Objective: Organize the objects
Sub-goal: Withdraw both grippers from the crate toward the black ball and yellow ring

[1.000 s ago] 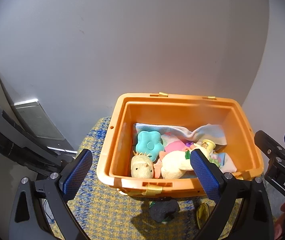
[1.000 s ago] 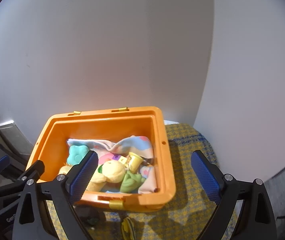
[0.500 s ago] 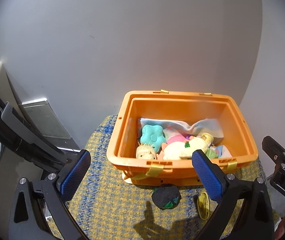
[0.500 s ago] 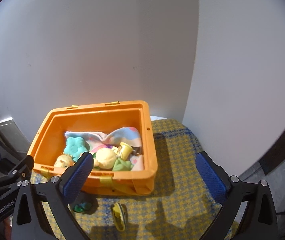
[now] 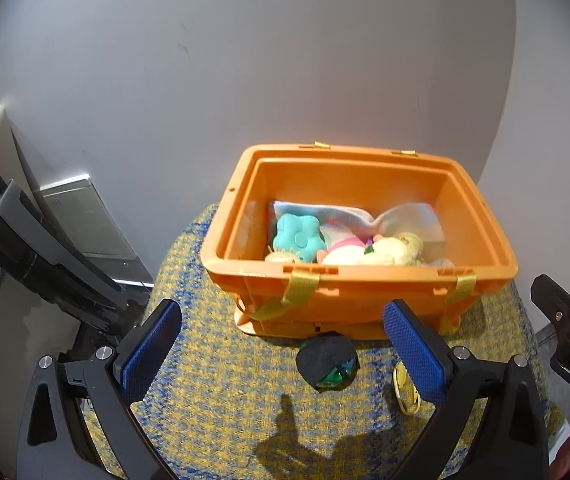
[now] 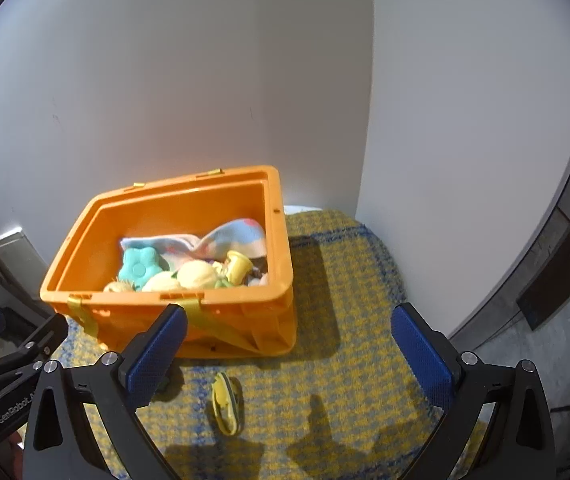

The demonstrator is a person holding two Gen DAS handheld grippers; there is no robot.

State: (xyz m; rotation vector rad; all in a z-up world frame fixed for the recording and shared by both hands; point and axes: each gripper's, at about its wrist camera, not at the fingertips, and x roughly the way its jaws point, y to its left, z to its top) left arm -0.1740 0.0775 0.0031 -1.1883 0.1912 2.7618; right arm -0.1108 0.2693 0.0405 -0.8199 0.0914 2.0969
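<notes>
Left wrist view: the left gripper (image 5: 283,344) is spread wide with nothing between its blue textured pads, above a dark round toy (image 5: 327,361) on the nubbly yellow-and-blue woven rug (image 5: 213,380). Just behind sits the glossy orange plastic bin (image 5: 359,300) (yellow latches), holding a teal flower plush (image 5: 297,236), pale plush toys and a folded cloth. The right gripper (image 6: 285,354) is equally released; a yellow curved toy (image 6: 225,402) lies between its fingers. Plain white walls meet in a corner.

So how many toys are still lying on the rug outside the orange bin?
2. A dark round toy lies just in front of the orange bin, and a small yellow toy lies beside it, to its right. The bin could be hiding others behind it.
</notes>
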